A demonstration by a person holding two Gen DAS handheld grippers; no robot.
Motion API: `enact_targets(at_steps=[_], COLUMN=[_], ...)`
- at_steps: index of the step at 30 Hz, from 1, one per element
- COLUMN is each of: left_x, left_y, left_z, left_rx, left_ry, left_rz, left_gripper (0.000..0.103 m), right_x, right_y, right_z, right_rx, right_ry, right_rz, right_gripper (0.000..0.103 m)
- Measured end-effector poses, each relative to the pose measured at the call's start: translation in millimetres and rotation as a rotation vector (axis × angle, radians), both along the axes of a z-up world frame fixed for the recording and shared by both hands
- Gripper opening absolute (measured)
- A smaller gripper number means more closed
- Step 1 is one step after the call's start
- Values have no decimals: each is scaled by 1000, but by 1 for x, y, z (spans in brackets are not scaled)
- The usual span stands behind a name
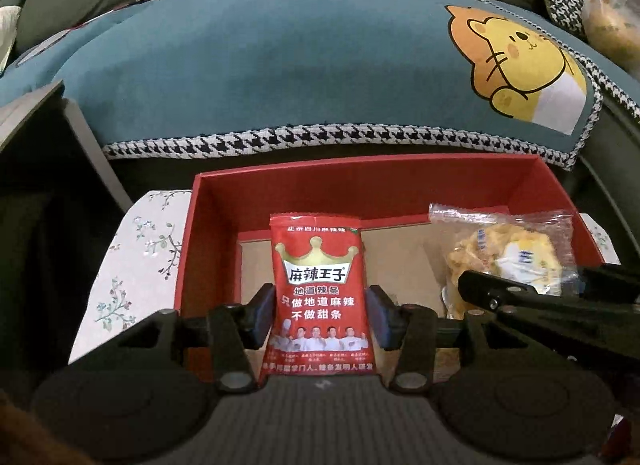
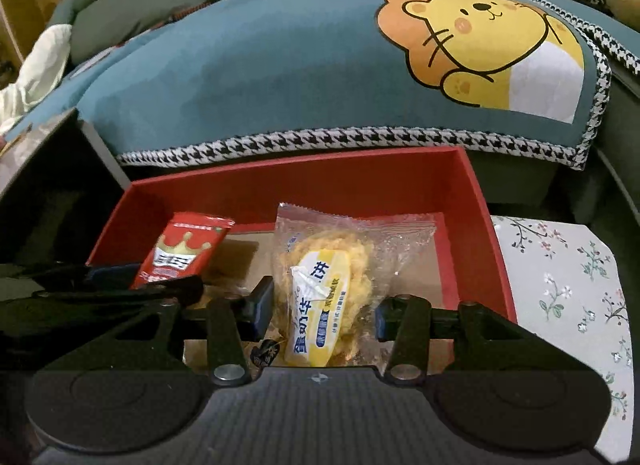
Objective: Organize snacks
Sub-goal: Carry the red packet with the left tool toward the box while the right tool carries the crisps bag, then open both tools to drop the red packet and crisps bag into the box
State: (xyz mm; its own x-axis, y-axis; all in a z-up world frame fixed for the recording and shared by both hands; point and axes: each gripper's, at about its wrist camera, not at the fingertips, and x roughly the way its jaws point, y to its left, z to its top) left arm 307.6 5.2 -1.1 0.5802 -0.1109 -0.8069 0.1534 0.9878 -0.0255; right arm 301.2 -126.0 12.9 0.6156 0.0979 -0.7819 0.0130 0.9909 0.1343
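My left gripper (image 1: 320, 315) is shut on a red spicy-strip packet (image 1: 320, 289) with a gold crown, held upright over the red box (image 1: 304, 181). My right gripper (image 2: 322, 307) is shut on a clear packet of yellow egg-milk biscuit (image 2: 324, 293), held over the same red box (image 2: 476, 217). The biscuit packet (image 1: 508, 253) shows at the right of the left wrist view behind the right gripper's finger (image 1: 492, 289). The red packet (image 2: 184, 249) shows at the left of the right wrist view. The box floor is brown cardboard.
The red box stands on a floral-cloth table (image 2: 568, 277) in front of a sofa with a teal cover (image 1: 280, 73) printed with a yellow cartoon animal. A dark open case (image 1: 36, 137) stands at the left. Cushions and a plastic bag (image 1: 608, 13) lie on the sofa.
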Motion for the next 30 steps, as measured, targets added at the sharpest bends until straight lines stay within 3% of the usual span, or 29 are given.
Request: enact_targets(at_steps=[8,13,30], left_x=[-2,-5,-36], left_y=[2,2,18], left_z=[5,10,47], left_rx=[29,55,-5], left_ry=[2,-12,-48], left_rz=[21,20,31], left_gripper=[82,82,89], right_x=[1,0,-18], right_y=[-2,-2,0], right_z=[0,1,33], right_rx=[-60,-61,-56], right_ry=[-22,-23,-76], right_rz=[-9,-12,-17], right_gripper=[74,75,81])
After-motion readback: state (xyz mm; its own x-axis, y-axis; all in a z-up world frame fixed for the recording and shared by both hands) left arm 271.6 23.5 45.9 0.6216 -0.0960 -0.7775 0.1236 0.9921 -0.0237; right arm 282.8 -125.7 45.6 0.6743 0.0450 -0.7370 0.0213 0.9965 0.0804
